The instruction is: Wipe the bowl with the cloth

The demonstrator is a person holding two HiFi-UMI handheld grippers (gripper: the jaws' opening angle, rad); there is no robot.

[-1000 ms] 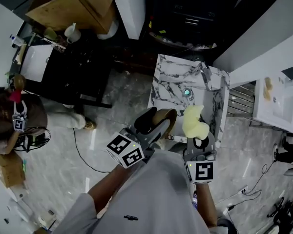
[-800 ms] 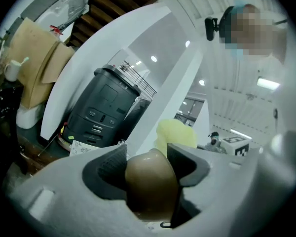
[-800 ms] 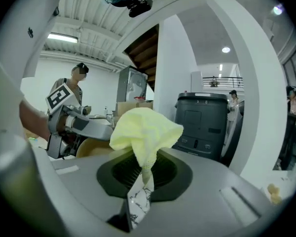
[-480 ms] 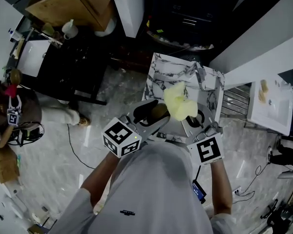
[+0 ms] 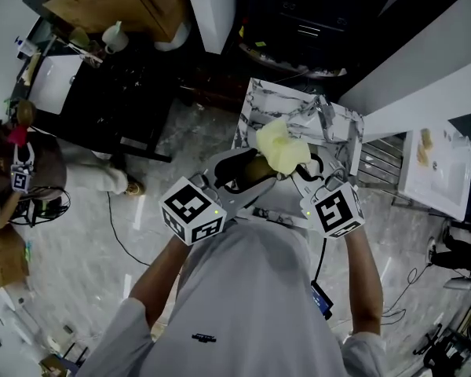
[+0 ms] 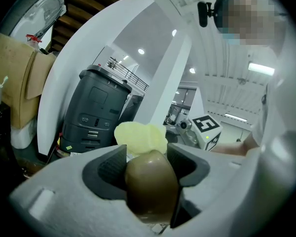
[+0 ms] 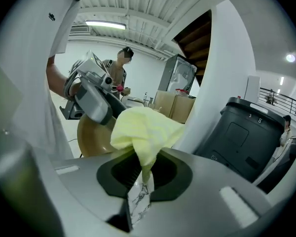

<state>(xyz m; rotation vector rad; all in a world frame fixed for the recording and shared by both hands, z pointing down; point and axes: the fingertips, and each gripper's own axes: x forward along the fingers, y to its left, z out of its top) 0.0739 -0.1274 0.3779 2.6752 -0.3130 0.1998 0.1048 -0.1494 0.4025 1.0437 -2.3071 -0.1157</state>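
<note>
Over the marble table (image 5: 259, 107): both tools are held up in the air, close together, in front of the person's chest.
Left gripper (image 6: 148, 166): its jaws are clamped on the rim of the brown bowl (image 5: 250, 171), with one pad on each side of the wall.
Bowl: it is off the table, tipped on its side, and carried only by that rim grip.
Right gripper (image 7: 144, 174): its jaws are closed on a corner of the yellow cloth (image 7: 147, 127), and the rest bunches out in front of them.
Cloth and bowl: the bunched cloth sits right at the bowl's rim and seems to touch it. I cannot tell whether it presses the inside or only the edge.
Done so far: both things are picked up and brought together, so the setup is finished.
Left to do: the wiping itself looks barely begun. The cloth probably has to be worked round the inside and along the rim, then both things set down.
Cleanliness: the bowl's visible surface is glossy, but no view shows enough of the inside to say how clean it is.
Overall: I would put it at the early part of the wipe.
</note>
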